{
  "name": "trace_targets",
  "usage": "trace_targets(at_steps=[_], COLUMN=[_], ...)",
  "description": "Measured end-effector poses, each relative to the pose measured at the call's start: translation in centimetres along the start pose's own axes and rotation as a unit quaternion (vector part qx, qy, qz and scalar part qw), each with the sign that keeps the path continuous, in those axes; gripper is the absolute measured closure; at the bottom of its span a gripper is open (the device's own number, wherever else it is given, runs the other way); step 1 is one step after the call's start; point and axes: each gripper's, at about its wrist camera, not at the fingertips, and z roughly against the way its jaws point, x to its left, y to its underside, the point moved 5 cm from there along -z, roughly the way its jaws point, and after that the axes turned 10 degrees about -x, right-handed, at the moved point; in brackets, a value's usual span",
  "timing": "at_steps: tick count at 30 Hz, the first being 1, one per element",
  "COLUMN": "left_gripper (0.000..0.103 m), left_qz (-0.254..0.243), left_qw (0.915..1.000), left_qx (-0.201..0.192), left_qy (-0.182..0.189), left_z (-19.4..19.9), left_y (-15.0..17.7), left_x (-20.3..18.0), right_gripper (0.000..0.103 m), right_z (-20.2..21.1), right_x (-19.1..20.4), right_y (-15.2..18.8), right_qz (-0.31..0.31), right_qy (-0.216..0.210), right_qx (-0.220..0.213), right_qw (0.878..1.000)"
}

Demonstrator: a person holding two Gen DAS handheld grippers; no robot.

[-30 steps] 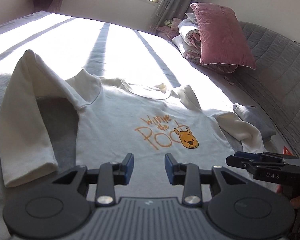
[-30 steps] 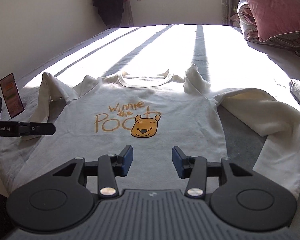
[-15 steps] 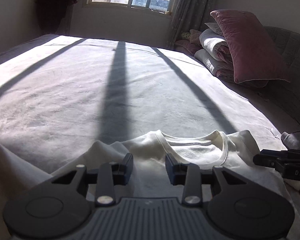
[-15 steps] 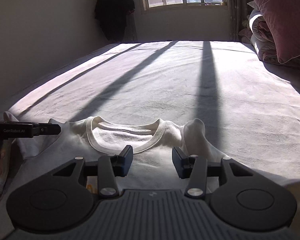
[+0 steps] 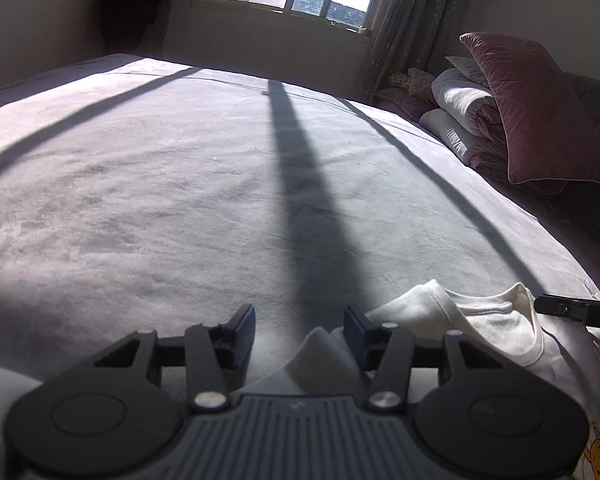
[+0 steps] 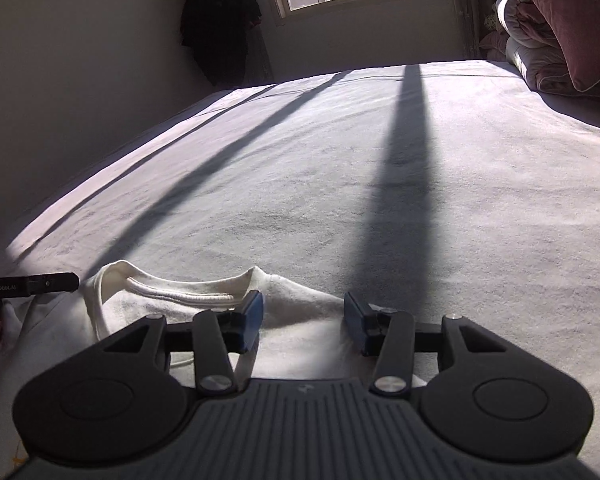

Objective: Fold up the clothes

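Hovering low over the shoulders of a cream long-sleeved sweatshirt (image 6: 300, 340) spread on the grey-sheeted bed (image 6: 340, 200), the left gripper (image 5: 299, 330) and right gripper (image 6: 303, 314) both have their blue-padded jaws apart and hold nothing, one each side of the ribbed neckline. Judged from this, folding has not begun: no fold shows and every step remains. Legible writing: "DAS" on the right tool, "GenRobot.AI" on the left; a yellow bear print shows below the neckline.

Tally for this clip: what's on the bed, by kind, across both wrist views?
White sweatshirt: 1
Pink pillow: 1
Folded quilt: 1
Grippers: 2, left and right, both open
Total: 5
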Motion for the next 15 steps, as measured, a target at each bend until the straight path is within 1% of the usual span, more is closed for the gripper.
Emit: trace_targets(at_steps=[3, 5, 7, 9, 11, 14, 15], left_gripper=[0.052, 0.049, 0.048, 0.047, 0.047, 0.047, 0.047], left_qz=[-0.016, -0.025, -0.038, -0.056, -0.077, -0.103, -0.109], left_qw=[0.9998, 0.9996, 0.9992, 0.9982, 0.9966, 0.9938, 0.9928], left_qx=[0.008, 0.009, 0.014, 0.021, 0.028, 0.042, 0.048], left_qy=[-0.003, 0.001, 0.002, 0.001, -0.004, -0.009, -0.012], left_z=[0.8, 1.5, 2.0, 2.6, 2.9, 3.3, 3.2], left_y=[-0.3, -0.3, -0.3, -0.1, 0.2, 0.8, 0.8], left_x=[-0.1, 0.1, 0.6, 1.1, 1.5, 1.7, 1.6], right_gripper=[0.055, 0.052, 0.048, 0.048, 0.048, 0.048, 0.048], right_z=[0.5, 0.7, 0.6, 0.3, -0.4, -1.7, -1.8], right_x=[0.4, 0.7, 1.3, 1.9, 2.1, 2.3, 2.5], right_y=[-0.5, -0.8, -1.0, -1.2, -1.0, -0.1, 0.0], right_qz=[0.023, 0.039, 0.07, 0.104, 0.133, 0.16, 0.166], right_qy=[-0.001, -0.002, -0.001, -0.003, -0.005, -0.01, -0.01], right_qx=[-0.002, -0.003, -0.001, 0.002, 0.016, 0.041, 0.041], right_qw=[1.0, 0.999, 0.998, 0.995, 0.991, 0.986, 0.985])
